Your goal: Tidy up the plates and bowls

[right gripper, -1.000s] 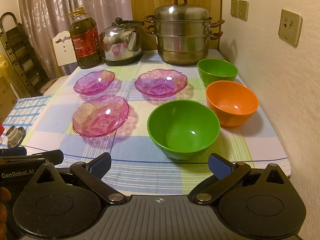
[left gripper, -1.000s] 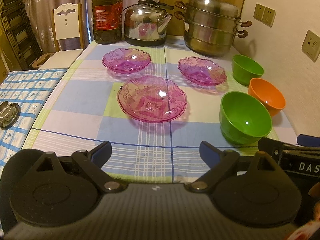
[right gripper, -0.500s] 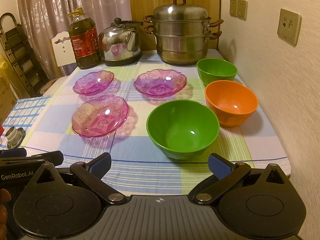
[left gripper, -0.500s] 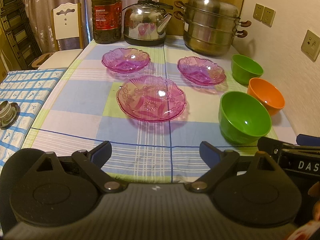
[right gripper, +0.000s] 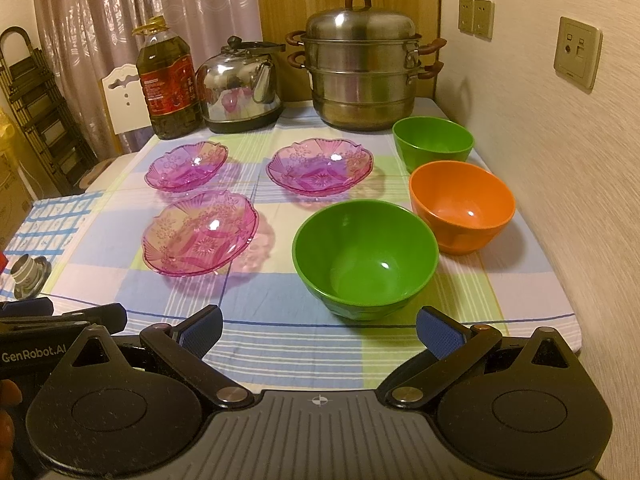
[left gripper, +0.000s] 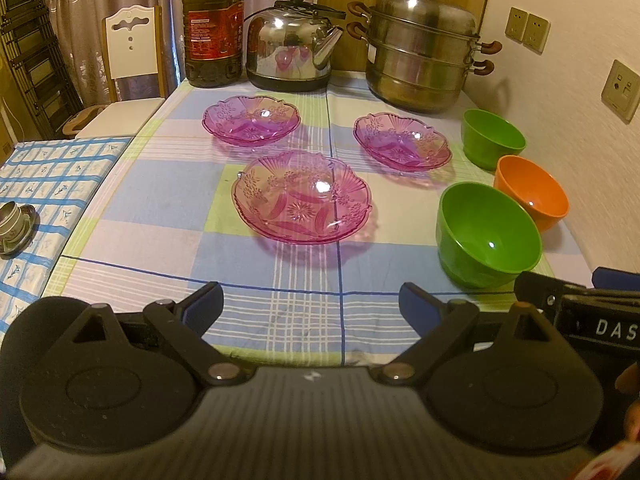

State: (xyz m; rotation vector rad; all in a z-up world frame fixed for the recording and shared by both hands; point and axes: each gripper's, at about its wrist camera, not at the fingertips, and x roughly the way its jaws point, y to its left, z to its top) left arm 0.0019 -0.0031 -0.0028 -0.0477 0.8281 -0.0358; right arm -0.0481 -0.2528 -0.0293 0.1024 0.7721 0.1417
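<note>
Worktop [left gripper: 168, 216] under a checked cloth of blue, green and white squares, pushed against a pale textured wall [right gripper: 560, 168] with wall sockets [right gripper: 577, 51]. Along the far edge: oil bottle [left gripper: 213, 24], steel kettle [left gripper: 292, 52], tiered steamer pot [left gripper: 424, 48]. Wood panel and patterned curtains behind. A white chair [left gripper: 132, 46] and a dark folding rack [left gripper: 30, 56] stand off to the left. A lower surface with a blue grid cloth [left gripper: 44, 176] adjoins the worktop; a small metal cup on a saucer [left gripper: 14, 224] sits on it.

Bottle top is cut off in the left wrist view. A fingertip shows at each frame's edge, mostly out of shot. Label text on the bottle is too small to read.

Three pink glass plates, scalloped and cut-patterned, lie apart in a triangle: near plate [left gripper: 302, 202], far left plate [left gripper: 251, 119], far right plate [left gripper: 402, 142]. Three plastic bowls run in a line by the wall: near green bowl [right gripper: 365, 250], orange bowl [right gripper: 462, 204] just behind it, far green bowl [right gripper: 433, 140]. All upright, none stacked.

Left claw [left gripper: 312, 306] is held wide apart, empty, at the near edge facing the near plate. Right claw [right gripper: 318, 326] is likewise spread and empty, just short of the near green bowl.
</note>
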